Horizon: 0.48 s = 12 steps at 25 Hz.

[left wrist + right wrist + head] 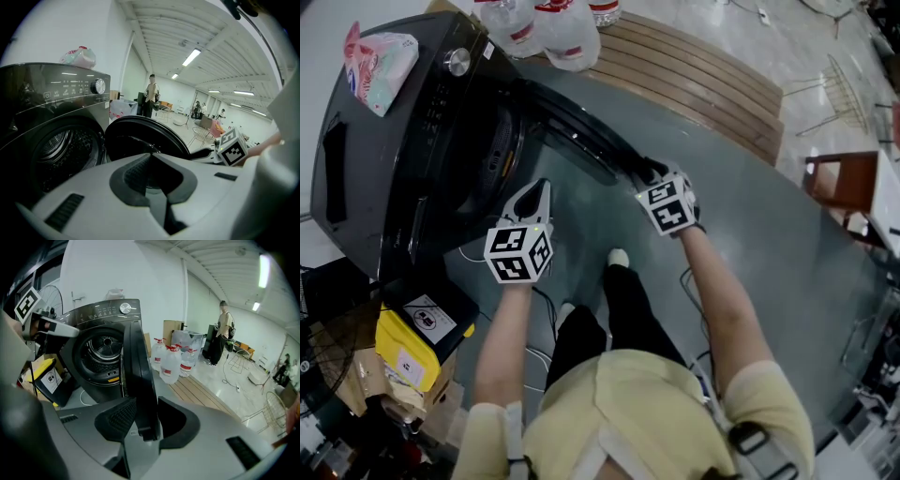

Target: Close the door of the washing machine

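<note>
From the head view: dark washing machine (384,159) at upper left, door (581,136) swung wide open and reaching out toward the right. Right gripper (649,172) up at the door's far edge, marker cube facing the camera. Left gripper (540,187) lower down, in front of the machine's opening and clear of the door. Pink-and-white bag (380,61) lying on top of the machine. Water bottles (553,33) behind, at the end of a wooden platform (703,89). Yellow box (412,347) low at left, just beside the machine.

Over to the left gripper view: jaws parted, nothing held, only the open door's round inner face showing beyond the gap. Steel drum (65,145) gaping at left, control dial (98,86) above it. Other gripper's cube off to the right, by the door's rim. Person (151,96) standing far back in the hall.

And now the right gripper view: jaws clamped on the door's free edge, one dark pad on either side. Door seen edge-on and upright, running up the middle. Machine front straight behind it, bottles to the right.
</note>
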Available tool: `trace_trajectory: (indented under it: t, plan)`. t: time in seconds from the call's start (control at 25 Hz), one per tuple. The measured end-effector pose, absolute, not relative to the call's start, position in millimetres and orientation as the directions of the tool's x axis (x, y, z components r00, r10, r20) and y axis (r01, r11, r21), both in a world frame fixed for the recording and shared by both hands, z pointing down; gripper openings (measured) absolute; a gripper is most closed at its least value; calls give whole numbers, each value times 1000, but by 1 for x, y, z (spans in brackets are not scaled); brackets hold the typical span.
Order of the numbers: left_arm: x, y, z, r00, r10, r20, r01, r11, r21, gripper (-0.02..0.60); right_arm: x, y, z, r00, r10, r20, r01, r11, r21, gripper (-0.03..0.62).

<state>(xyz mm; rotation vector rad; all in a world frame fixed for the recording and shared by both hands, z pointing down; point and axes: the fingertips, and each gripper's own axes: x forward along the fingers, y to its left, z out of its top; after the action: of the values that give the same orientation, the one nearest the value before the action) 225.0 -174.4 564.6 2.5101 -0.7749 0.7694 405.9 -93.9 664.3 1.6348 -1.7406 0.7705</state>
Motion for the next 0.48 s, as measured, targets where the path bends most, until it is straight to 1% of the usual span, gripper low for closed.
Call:
trace_trajectory:
  t: [0.24,0.48]
  plan:
    - [196,-170,552,683,-430,591,-638,-745,194,5,401,-90,666,-14,-622,783,-997,65,34,95]
    - [159,-165,553,670,-453,588,-670,-710,217,5,377,-87,671,-3,-602,799,-995,80,56,78]
